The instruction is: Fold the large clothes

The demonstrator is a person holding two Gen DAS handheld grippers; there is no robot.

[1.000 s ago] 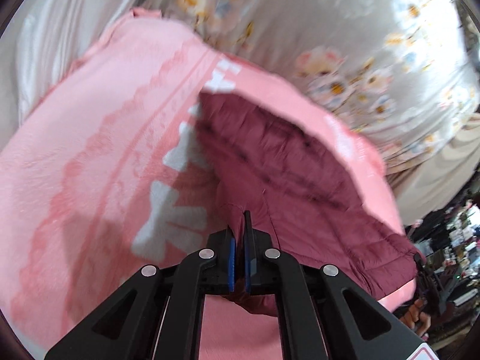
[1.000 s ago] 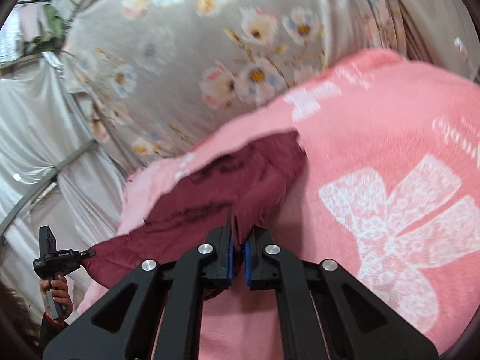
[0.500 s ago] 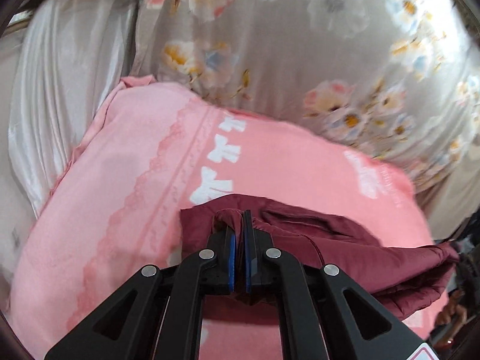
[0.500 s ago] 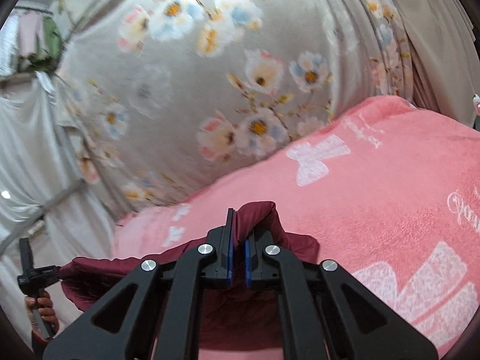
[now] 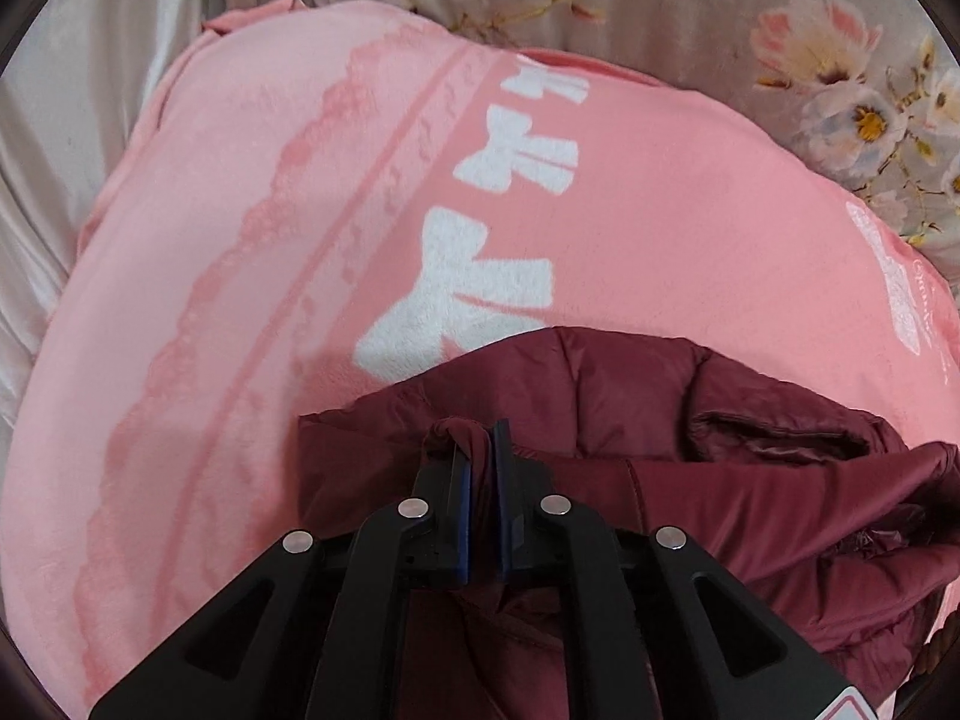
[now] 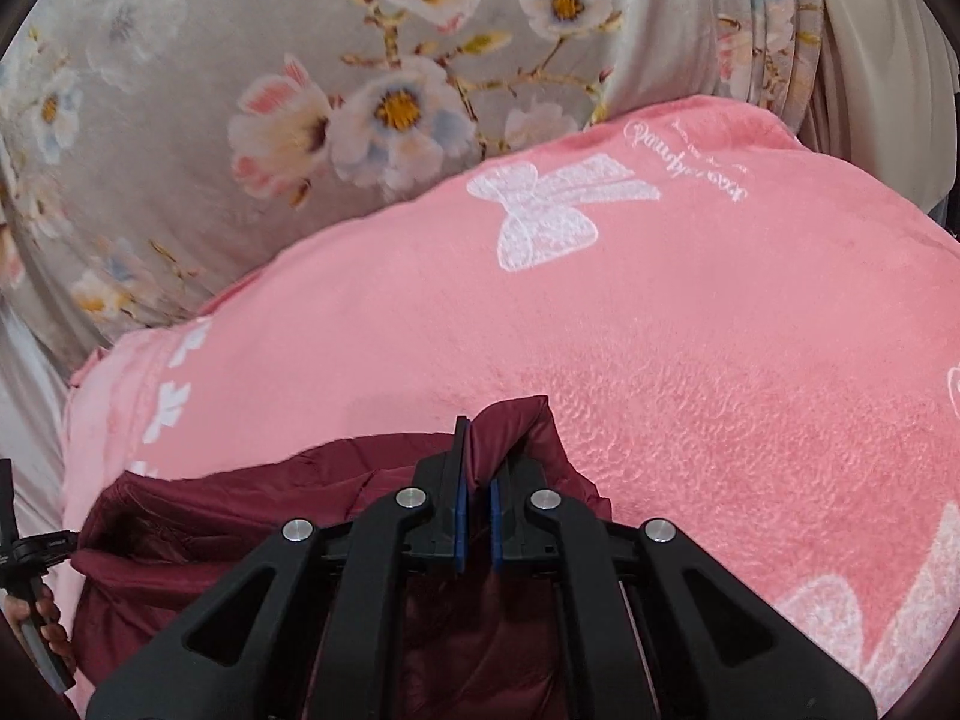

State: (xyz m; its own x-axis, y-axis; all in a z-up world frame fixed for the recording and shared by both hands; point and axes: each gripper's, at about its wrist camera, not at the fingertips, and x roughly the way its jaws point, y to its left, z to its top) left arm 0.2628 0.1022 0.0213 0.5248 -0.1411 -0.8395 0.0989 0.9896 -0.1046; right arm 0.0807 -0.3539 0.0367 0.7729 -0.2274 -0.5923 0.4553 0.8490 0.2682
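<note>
A dark red padded jacket (image 5: 690, 468) lies bunched on a pink blanket (image 5: 690, 210) printed with white bows. The blanket is the landmark here.

From the left wrist view, the left claw (image 5: 480, 450) sits over the jacket's near edge, at the lower middle of the blanket. A twist of red fabric sits between its blue pads (image 5: 463, 516), and the jaws are opening around it. The rest of the jacket spreads to the right across the blanket's lower part.

From the right wrist view, the right claw (image 6: 476, 450) is clenched on a raised fold of the jacket (image 6: 240, 516), which trails left along the blanket's (image 6: 690, 330) lower edge. Behind the blanket hangs a grey flowered cloth (image 6: 210, 60). At the blanket's lower left, a hand (image 6: 42, 618) grips a black handle (image 6: 24, 552).
</note>
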